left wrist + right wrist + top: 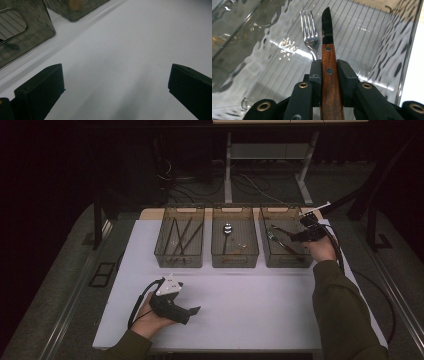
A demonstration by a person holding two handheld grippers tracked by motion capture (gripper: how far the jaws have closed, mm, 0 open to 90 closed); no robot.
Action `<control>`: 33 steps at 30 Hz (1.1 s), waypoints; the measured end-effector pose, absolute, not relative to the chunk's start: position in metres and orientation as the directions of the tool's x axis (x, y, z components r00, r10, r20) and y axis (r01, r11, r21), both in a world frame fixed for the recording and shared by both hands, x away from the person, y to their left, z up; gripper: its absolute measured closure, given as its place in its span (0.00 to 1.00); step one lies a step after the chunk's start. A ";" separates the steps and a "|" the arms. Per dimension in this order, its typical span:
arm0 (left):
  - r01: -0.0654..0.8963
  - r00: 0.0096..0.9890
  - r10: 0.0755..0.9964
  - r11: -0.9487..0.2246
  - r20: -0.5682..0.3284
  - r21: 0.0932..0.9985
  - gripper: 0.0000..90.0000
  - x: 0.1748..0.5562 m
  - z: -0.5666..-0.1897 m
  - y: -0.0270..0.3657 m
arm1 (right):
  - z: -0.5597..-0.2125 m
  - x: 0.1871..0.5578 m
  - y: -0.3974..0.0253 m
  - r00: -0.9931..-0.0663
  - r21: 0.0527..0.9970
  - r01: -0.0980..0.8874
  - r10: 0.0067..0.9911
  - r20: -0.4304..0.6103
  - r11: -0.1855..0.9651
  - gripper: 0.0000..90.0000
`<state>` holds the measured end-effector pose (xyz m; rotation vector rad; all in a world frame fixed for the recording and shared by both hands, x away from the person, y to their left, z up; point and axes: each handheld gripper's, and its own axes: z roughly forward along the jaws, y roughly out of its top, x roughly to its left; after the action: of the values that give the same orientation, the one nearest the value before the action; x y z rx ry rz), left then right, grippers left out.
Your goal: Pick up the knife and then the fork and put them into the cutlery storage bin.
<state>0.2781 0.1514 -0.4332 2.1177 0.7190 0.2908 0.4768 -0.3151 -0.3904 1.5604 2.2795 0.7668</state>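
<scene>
Wood-handled knife held over right bin: placement guidance

Wooden handle of the knife [329, 82] is clamped between the jaws of the right tongs [329, 72], blade pointing forward and away from the hand; the grip sits on the riveted part of the handle and looks square and firm. The knife hangs inside the right-hand bin [286, 261], just above its ribbed floor, with a fork [310, 37] lying close beside the blade on its left.

Judgement: the step in hand appears to be setting the knife down in this bin. To do it well, lower the knife until it lies nearly flat on the floor before releasing; keep the blade parallel to the fork and off its tines; stay clear of the bin wall on the right; release gently, then lift straight up.

Left tongs [195, 310] stand wide apart and hold nothing, low over the white tabletop [130, 50]; they are well clear of the work.
</scene>
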 end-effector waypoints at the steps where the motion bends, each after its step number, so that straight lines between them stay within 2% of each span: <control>1: 0.390 0.807 0.589 -0.465 -0.051 0.795 0.00 0.278 -0.433 0.151 | -0.391 0.477 -0.315 -0.382 0.564 0.777 0.921 0.072 0.279 0.83; 11: 0.390 0.807 0.588 -0.467 -0.050 0.794 0.00 0.278 -0.433 0.151 | -0.393 0.478 -0.314 -0.387 0.558 0.778 0.920 0.065 0.288 0.81; 15: 0.390 0.807 0.588 -0.465 -0.052 0.794 0.00 0.278 -0.433 0.151 | -0.390 0.477 -0.315 -0.393 0.586 0.756 0.918 0.048 0.293 0.68; 20: 0.390 0.808 0.587 -0.469 -0.050 0.792 0.00 0.278 -0.433 0.151 | -0.389 0.477 -0.318 -0.395 0.600 0.749 0.916 0.066 0.280 0.59; 27: 0.391 0.806 0.590 -0.463 -0.053 0.795 0.00 0.279 -0.434 0.152 | -0.388 0.474 -0.325 -0.383 0.626 0.741 0.919 0.097 0.243 0.32; 33: 0.393 0.807 0.588 -0.468 -0.053 0.792 0.00 0.279 -0.434 0.152 | -0.382 0.468 -0.326 -0.419 0.658 0.711 0.901 0.114 0.247 0.23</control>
<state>0.2793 0.1521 -0.4342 2.1211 0.7211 0.2845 0.4677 -0.3259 -0.3823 1.4954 2.2362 0.9413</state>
